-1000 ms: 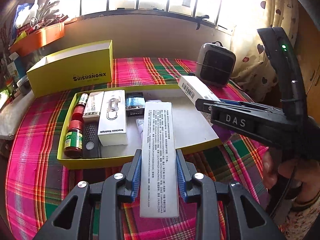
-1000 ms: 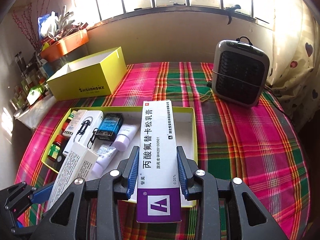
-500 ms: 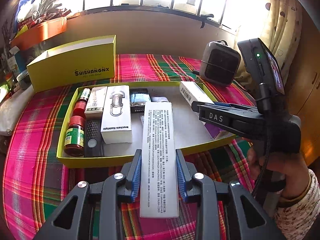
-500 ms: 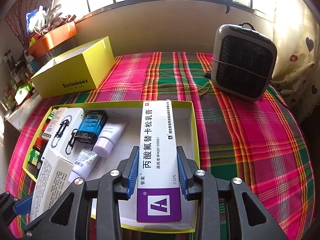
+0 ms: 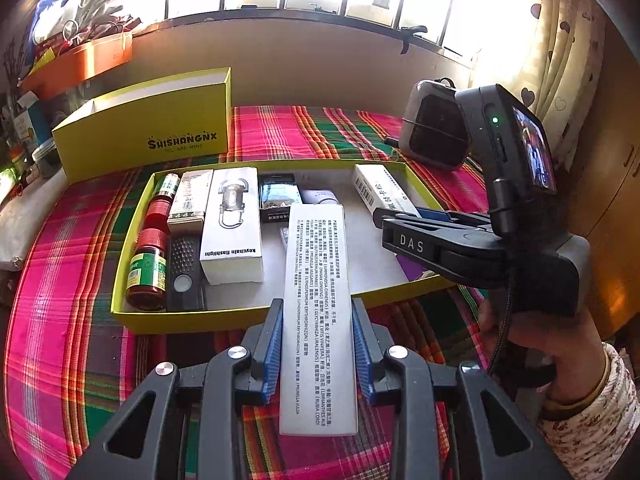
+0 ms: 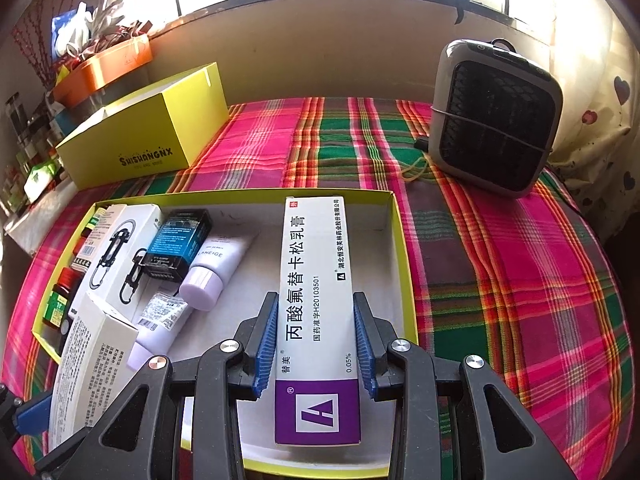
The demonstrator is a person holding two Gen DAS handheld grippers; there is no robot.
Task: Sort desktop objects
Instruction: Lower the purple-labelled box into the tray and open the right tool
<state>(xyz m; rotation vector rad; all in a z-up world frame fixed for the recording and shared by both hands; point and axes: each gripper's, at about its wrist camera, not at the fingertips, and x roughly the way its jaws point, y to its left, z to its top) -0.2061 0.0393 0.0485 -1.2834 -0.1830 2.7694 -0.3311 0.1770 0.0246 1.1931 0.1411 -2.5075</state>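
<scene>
My left gripper (image 5: 316, 344) is shut on a long white box with small printed text (image 5: 318, 312), held over the near rim of the shallow yellow tray (image 5: 248, 320). My right gripper (image 6: 316, 344) is shut on a white-and-purple ointment box (image 6: 316, 300), which hangs over the right half of the yellow tray (image 6: 404, 264). The left wrist view shows the right gripper (image 5: 400, 216) from the side, over the tray's right end. Inside the tray lie a keychain flashlight box (image 5: 232, 224), red-capped bottles (image 5: 150, 264), a black-and-blue box (image 6: 178, 244) and a lilac tube (image 6: 216, 268).
A taller yellow box (image 5: 160, 128) stands open behind the tray on the plaid cloth. A grey heater (image 6: 492, 120) sits at the back right with a cord. An orange bin (image 6: 108, 64) and clutter fill the left shelf. A hand (image 5: 548, 352) grips the right tool.
Both grippers have moved forward toward the tray with their boxes. The right gripper's box now hangs lower and further over the tray's right half.
</scene>
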